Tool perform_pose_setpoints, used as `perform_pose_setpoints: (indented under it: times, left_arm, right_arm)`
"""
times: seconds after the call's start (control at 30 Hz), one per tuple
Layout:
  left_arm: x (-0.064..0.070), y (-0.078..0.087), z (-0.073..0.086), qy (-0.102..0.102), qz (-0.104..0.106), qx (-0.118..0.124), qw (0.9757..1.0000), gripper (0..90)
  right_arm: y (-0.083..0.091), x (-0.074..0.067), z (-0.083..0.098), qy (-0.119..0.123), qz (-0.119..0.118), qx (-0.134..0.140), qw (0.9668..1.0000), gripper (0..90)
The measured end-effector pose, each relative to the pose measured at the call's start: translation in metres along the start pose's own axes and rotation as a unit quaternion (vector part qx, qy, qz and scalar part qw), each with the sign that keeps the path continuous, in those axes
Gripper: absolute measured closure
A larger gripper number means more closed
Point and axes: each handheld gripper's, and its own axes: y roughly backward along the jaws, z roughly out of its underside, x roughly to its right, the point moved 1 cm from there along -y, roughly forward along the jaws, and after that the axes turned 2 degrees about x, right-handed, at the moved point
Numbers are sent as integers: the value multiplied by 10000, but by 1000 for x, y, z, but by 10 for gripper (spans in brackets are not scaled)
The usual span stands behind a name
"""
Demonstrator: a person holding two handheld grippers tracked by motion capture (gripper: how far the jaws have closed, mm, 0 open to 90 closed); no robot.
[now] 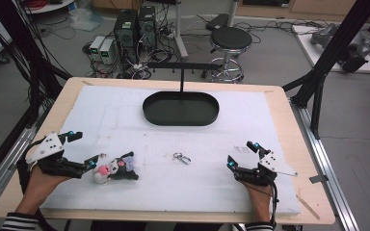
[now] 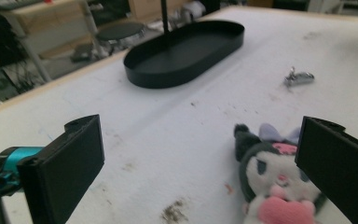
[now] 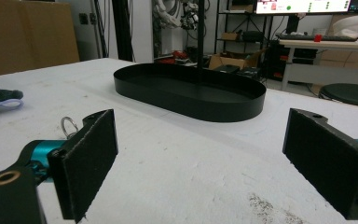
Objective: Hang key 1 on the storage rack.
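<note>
Plush toy (image 1: 115,169) lies near left on the white foam mat (image 1: 125,115), just beside the left gripper (image 1: 83,150), jaws spread wide, nothing held. Right gripper (image 1: 243,154) likewise parted, empty, near right. Plush likely light, soft, squashy; take the body, not the ears. Metal clasp (image 1: 182,158) mid-mat; black oval tray (image 1: 180,118) far.

We see a matt black tray (image 1: 180,109) upper centre, a soft cloth plush (image 1: 117,168) lower left, a shiny metal clasp (image 1: 181,158), rough matt jaws, and a scuffed white mat (image 1: 125,115) over the wooden worktop (image 1: 279,103).
</note>
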Motion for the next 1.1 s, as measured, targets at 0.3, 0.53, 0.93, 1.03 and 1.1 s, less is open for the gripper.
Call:
perform_pose_setpoints:
  times: [0.3, 0.53, 0.93, 1.03, 1.1]
  left_arm:
    - [8, -3, -21, -371, 288, -922, 9946, 17]
    - [9, -8, -25, -476, 595, -1354, 9879, 17]
    - [12, -21, -24, -682, 931, -2027, 9724, 17]
    - [12, -23, -22, -662, 984, -2092, 9706, 17]
    - [12, -24, -22, -729, 1019, -2204, 9673, 17]
  right_arm:
    - [0, 0, 0, 16, 7, -15, 10000, 95]
    - [0, 0, 0, 23, 8, -16, 10000, 95]
    - [0, -1, 0, 18, 8, -20, 10000, 95]
    - [0, -1, 0, 15, 5, -18, 10000, 95]
    - [0, -1, 0, 17, 5, -18, 10000, 95]
